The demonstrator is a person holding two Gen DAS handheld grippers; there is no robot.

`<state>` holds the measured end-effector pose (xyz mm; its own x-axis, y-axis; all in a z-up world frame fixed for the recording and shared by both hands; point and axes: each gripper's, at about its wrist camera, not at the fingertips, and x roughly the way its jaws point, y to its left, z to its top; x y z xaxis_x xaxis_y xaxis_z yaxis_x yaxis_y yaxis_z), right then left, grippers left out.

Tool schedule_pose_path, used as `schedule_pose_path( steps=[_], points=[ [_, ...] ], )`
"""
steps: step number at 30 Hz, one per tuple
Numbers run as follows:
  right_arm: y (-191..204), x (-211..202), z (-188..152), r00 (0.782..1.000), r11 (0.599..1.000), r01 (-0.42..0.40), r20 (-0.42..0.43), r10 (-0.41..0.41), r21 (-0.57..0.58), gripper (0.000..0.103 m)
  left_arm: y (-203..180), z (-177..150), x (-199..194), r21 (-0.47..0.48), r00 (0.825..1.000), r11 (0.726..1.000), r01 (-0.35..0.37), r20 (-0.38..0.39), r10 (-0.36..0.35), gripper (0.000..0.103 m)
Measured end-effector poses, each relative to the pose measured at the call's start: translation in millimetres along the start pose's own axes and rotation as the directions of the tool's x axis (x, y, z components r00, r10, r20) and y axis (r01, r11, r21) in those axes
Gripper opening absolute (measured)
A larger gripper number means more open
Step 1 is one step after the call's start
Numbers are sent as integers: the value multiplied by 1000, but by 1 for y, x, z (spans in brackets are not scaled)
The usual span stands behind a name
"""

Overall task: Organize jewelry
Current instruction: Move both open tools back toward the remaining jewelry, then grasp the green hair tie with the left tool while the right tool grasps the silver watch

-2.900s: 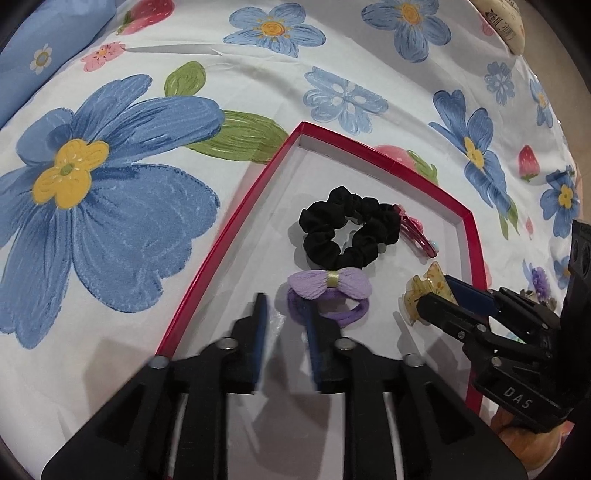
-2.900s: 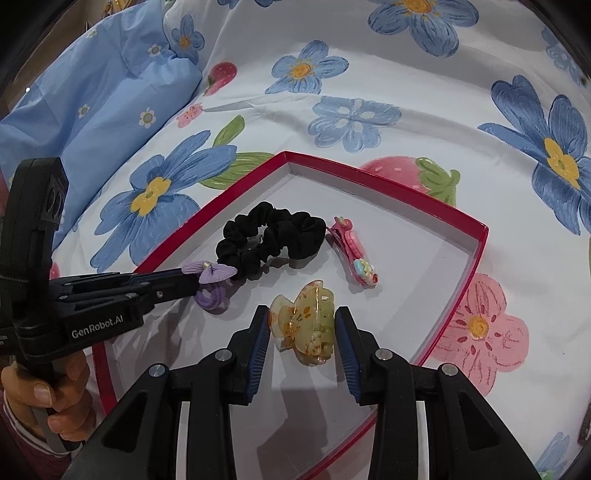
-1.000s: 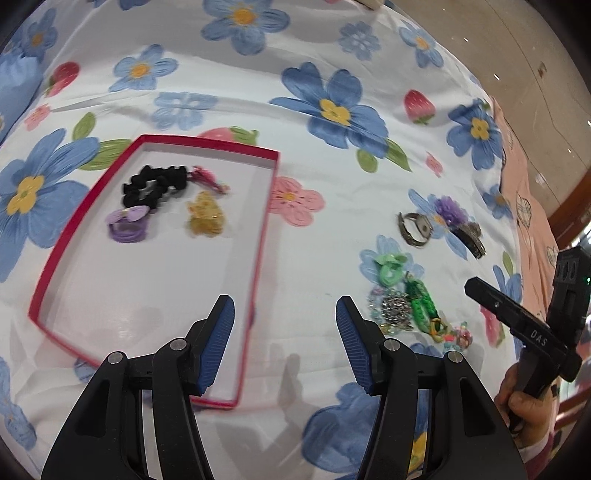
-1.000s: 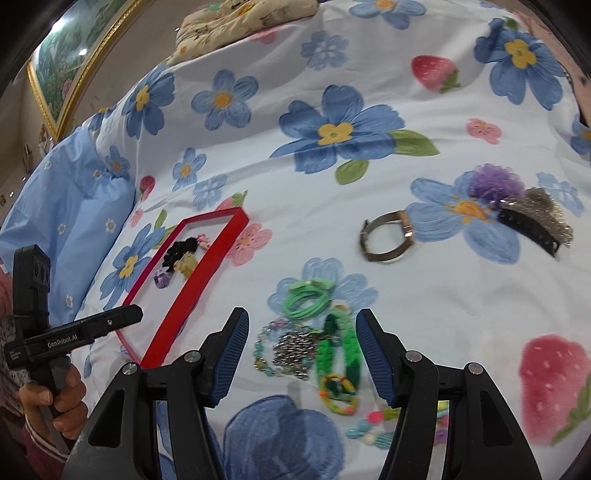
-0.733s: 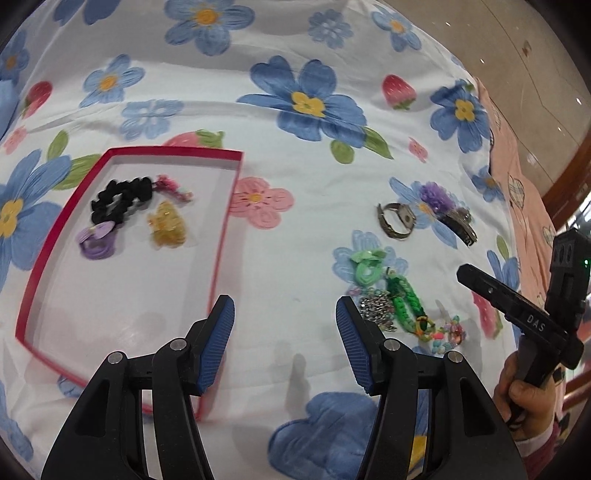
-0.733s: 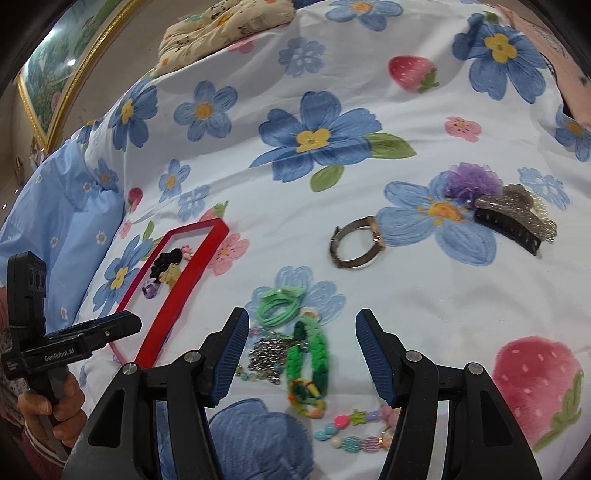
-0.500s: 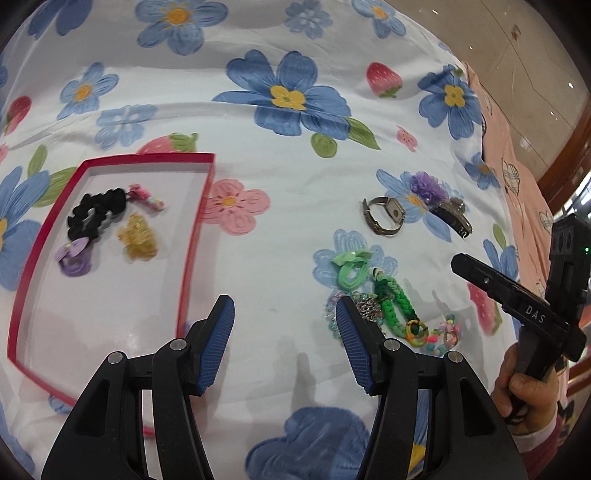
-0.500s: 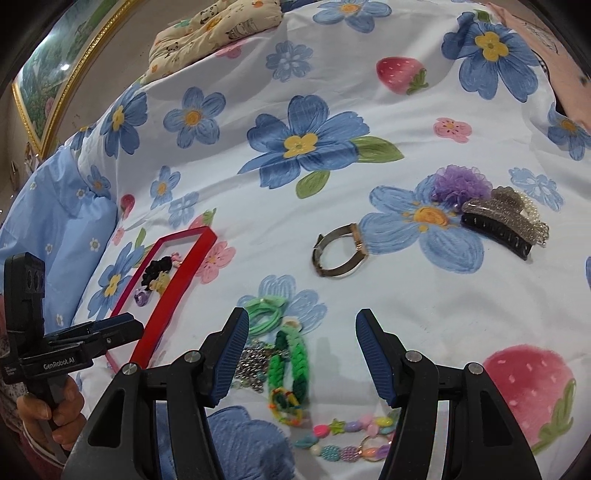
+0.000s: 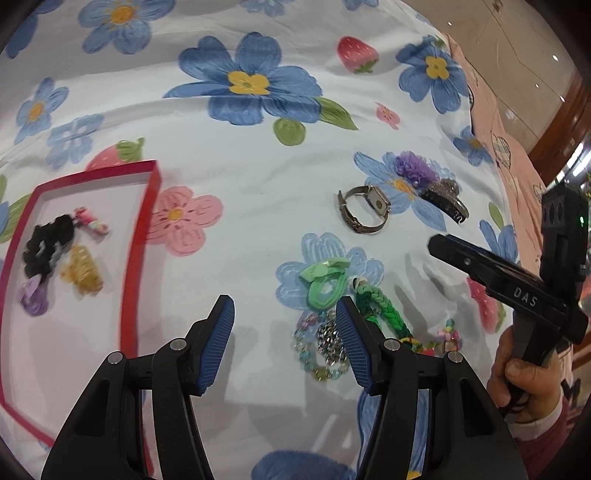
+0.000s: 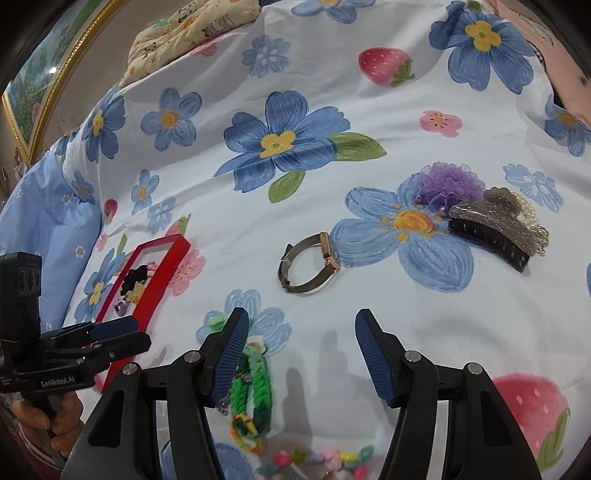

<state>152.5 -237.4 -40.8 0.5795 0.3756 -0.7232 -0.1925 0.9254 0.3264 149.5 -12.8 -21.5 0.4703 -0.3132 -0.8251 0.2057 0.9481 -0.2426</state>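
Note:
A red-rimmed tray (image 9: pixel 138 236) at the left holds a black scrunchie (image 9: pixel 46 243), an amber claw clip (image 9: pixel 83 273), a purple bow tie (image 9: pixel 33 297) and a pink clip (image 9: pixel 90 219). On the bedsheet lie a watch (image 10: pixel 308 264), a green hair tie (image 9: pixel 325 282), a green braided bracelet (image 10: pixel 255 384), a chain bracelet (image 9: pixel 325 341), a glitter claw clip (image 10: pixel 495 230) and a purple flower clip (image 10: pixel 448 182). My left gripper (image 9: pixel 284 334) is open and empty beside the green pieces. My right gripper (image 10: pixel 301 350) is open and empty just short of the watch.
A blue pillow (image 10: pixel 48 221) lies at the far left and a cream cushion (image 10: pixel 192 27) at the back. A bead bracelet (image 10: pixel 321 459) lies near the front edge. The bed's right edge drops to the floor (image 9: pixel 517 48).
Both grippers have left the tray, opened wide and swung right over the loose jewelry. The amber claw clip that the right gripper held now lies in the tray.

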Motion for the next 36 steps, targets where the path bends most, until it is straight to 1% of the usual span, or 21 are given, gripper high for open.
schedule_pose_path(
  steps=[5,8,12,15,16,17,18,19,20,21,22,23,24,25,30,36],
  points=[
    [-7,18,12,1000,1000,-2,-17,2,8,61,-7,8,25,29,999,999,25,-38,-24,57],
    [-9,29,21,1000,1000,3,-24,-3,3,58,-11,10,39,41,998,999,34,-63,-31,56],
    [-10,44,32,999,1000,13,-34,-13,-7,58,-14,13,52,49,996,998,49,-83,-45,56],
    [-10,57,37,999,999,25,-46,-26,-21,53,-15,14,60,51,994,997,55,-92,-50,55],
    [-10,61,39,998,999,29,-50,-30,-22,51,-16,14,62,56,994,997,55,-94,-50,49],
    [-10,64,39,998,999,33,-54,-34,-24,50,-17,14,64,61,994,996,58,-97,-52,40],
    [-11,68,40,997,999,39,-59,-40,-26,47,-18,14,65,65,994,996,60,-98,-53,36],
    [-11,72,40,997,999,45,-62,-46,-27,43,-18,14,66,72,994,995,62,-99,-55,25],
    [-12,74,40,996,998,52,-66,-53,-27,40,-19,14,67,75,993,995,64,-100,-56,17],
    [-13,76,41,996,998,55,-68,-57,-26,35,-19,14,68,75,993,995,66,-101,-59,15],
    [-14,80,41,996,998,59,-73,-60,-24,29,-19,14,68,74,993,995,71,-97,-64,10],
    [-15,81,41,995,998,60,-74,-62,-22,25,-19,15,68,72,993,994,79,-94,-72,7],
    [-15,82,41,995,998,65,-75,-67,-23,18,-19,15,68,71,993,994,82,-91,-75,7],
    [-14,82,42,994,997,75,-74,-76,-27,16,-18,15,66,70,994,994,83,-83,-77,6],
    [-9,72,39,995,996,75,-62,-77,-41,15,-14,17,51,49,995,995,92,-33,-90,5],
    [3,49,27,998,999,36,-41,-38,-38,15,1,13,25,0,996,996,91,21,-91,5]
  ],
)
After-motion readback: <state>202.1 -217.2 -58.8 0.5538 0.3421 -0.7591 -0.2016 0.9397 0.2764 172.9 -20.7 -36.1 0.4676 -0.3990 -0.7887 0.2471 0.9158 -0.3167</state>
